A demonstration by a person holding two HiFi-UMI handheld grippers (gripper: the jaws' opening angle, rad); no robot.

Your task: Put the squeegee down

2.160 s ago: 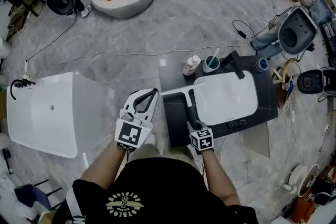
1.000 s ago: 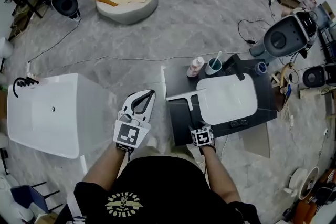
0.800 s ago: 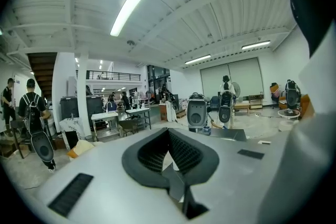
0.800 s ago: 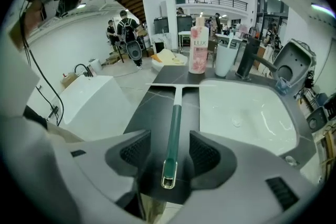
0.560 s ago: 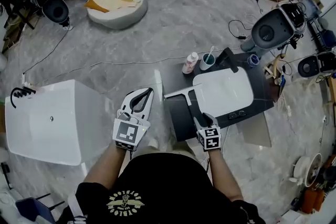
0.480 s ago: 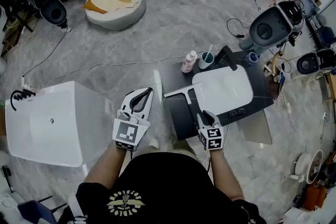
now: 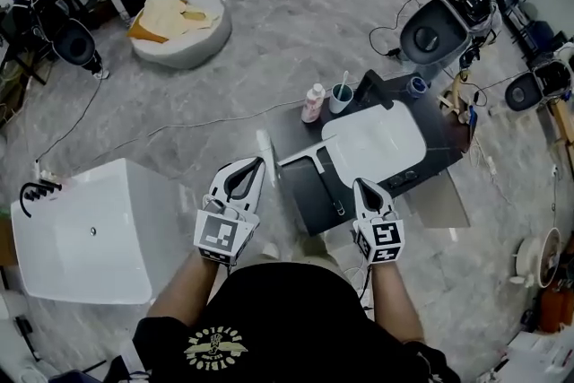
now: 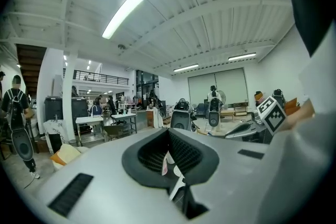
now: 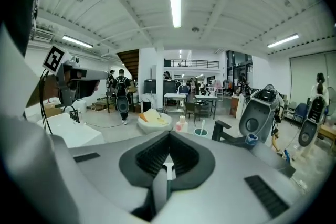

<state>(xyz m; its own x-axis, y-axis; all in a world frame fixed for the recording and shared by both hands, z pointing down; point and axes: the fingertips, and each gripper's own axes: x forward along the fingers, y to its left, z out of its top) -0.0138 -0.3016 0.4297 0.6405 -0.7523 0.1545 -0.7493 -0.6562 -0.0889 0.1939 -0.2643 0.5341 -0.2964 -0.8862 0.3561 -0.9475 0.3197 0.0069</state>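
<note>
Now both of the person's forearms reach forward, the left gripper (image 7: 258, 164) and right gripper (image 7: 362, 185) closed on nothing, while the squeegee (image 7: 328, 185) lies on the dark counter (image 7: 300, 190), its blade away from the person and its handle running back toward the 2 grippers.

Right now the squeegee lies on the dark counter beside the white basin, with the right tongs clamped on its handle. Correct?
One thing is wrong: the right tongs hold nothing. The right gripper view shows them shut with nothing between them, and they are clear of the handle. The squeegee does lie on the dark counter beside the white basin.
</note>
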